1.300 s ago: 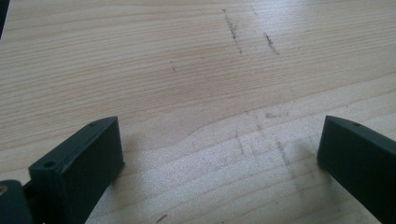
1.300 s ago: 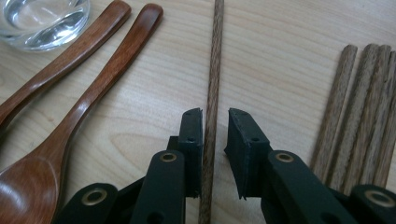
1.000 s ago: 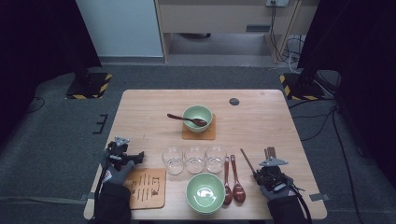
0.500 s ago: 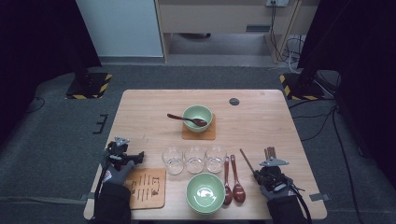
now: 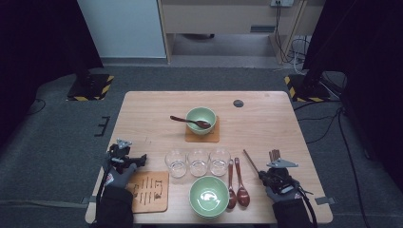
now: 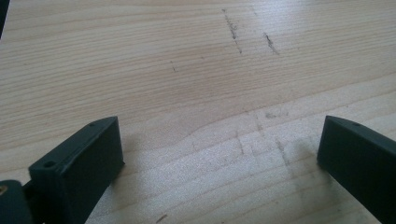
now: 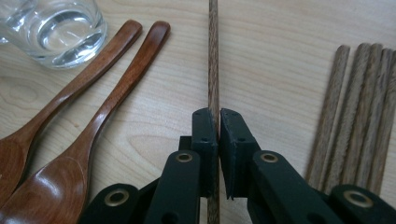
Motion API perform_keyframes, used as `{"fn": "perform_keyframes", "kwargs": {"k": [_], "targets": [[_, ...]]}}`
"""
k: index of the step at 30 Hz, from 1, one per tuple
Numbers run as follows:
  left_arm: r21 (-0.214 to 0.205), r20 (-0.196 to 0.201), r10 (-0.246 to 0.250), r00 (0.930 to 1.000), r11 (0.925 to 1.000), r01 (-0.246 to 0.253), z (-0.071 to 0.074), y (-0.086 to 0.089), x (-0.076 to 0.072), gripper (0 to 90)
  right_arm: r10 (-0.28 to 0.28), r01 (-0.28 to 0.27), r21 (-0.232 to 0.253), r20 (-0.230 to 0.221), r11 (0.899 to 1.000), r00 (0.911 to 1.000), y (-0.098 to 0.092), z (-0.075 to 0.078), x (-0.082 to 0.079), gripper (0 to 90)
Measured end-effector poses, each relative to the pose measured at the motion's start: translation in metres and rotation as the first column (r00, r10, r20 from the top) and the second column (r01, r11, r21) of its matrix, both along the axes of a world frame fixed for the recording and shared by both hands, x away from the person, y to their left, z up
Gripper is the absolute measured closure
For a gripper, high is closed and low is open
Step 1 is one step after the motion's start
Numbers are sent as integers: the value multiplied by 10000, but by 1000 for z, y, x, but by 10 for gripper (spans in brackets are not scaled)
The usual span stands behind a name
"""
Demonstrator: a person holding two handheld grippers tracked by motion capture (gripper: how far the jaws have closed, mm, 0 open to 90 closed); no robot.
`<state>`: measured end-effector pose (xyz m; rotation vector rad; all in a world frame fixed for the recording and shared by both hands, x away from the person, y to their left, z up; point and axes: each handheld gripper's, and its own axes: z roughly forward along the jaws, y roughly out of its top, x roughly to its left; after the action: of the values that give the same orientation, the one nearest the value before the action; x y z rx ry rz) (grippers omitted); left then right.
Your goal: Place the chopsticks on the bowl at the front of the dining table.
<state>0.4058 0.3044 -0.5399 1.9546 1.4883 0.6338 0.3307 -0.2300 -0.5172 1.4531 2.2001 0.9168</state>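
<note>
So here's the setup: a single dark wooden chopstick (image 7: 213, 70) is pinched between the jaws of the right gripper (image 7: 218, 122), which are clamped tight on it near its lower end. In the right gripper view the stick is seen running straight up and away from the jaws over the table (image 7: 280, 56). The jaws have just been closing on it, and the stick is right there between the pads.

In the high view the same chopstick (image 5: 251, 161) is seen slanting up and to the left from the right gripper (image 5: 278, 175), at the front right part of the table (image 5: 266, 118). A bundle of more chopsticks (image 7: 364, 116) is laid just to the right of it, and two brown wooden spoons (image 7: 93, 121) are laid to its left, side by side, with a clear glass (image 7: 53, 30) near their handle ends.

The left gripper (image 5: 127, 160) is held at the front left edge, beside a wooden coaster (image 5: 149, 191). Its jaws are spread wide apart in the left gripper view, with nothing but bare tabletop (image 6: 196, 84) between them.

Also on the table: a row of three glasses (image 5: 197, 162), a green bowl (image 5: 209, 195) in front of them, and a second green bowl (image 5: 201, 118) with a spoon (image 5: 190, 121) resting across it, farther back on a coaster.
</note>
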Motion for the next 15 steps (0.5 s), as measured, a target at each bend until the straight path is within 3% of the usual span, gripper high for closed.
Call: {"fn": "perform_keyframes", "kwargs": {"k": [15], "targets": [[1, -4, -5, 10000, 10000, 5, 0, 0, 0, 0, -338, 296, 474, 913, 9984, 9952, -5, 26, 5, 851]]}}
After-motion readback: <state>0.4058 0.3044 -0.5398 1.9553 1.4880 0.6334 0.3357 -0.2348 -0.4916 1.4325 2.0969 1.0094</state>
